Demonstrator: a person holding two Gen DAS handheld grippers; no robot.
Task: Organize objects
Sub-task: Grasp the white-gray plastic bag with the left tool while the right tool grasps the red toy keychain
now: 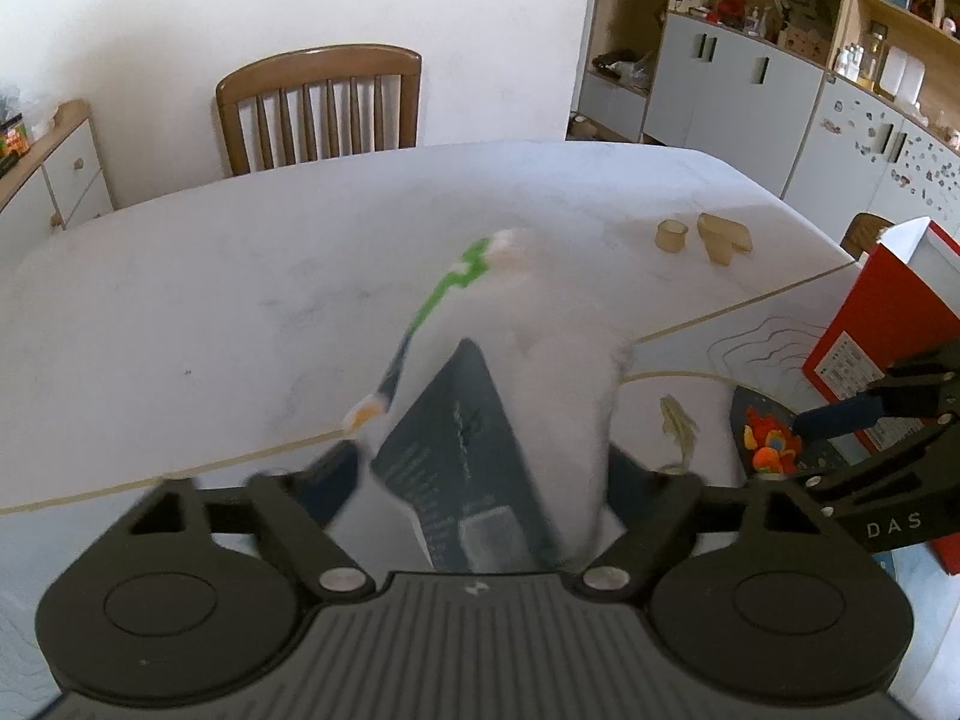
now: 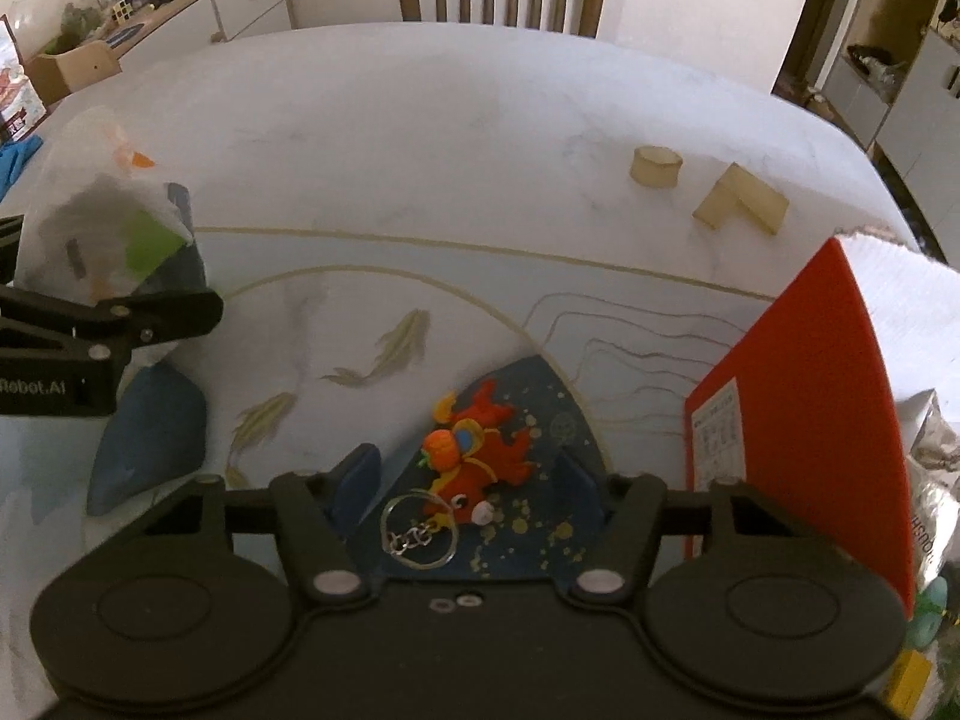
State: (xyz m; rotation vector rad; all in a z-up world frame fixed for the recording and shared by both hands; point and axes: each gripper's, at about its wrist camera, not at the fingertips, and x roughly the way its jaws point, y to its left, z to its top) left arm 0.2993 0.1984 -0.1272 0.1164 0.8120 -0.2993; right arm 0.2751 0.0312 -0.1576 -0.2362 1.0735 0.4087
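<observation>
My left gripper [image 1: 474,474] is shut on a white translucent packet [image 1: 540,384] with a dark card and a green-handled toothbrush [image 1: 444,294] inside, held above the table; the packet is blurred. It also shows at the left of the right wrist view [image 2: 114,222]. My right gripper [image 2: 465,480] is open low over the table, its fingers either side of a red fish keychain [image 2: 474,450] with a metal ring [image 2: 417,534]. The keychain lies on a dark blue patch of the mat and also shows in the left wrist view [image 1: 771,441].
A red box [image 2: 804,420] stands close on the right, with a white lid and a foil bag [image 2: 927,480] behind it. A wooden cylinder [image 2: 655,167] and an L-shaped wooden block [image 2: 741,201] lie at the far right. A chair [image 1: 321,108] stands beyond the table's far edge.
</observation>
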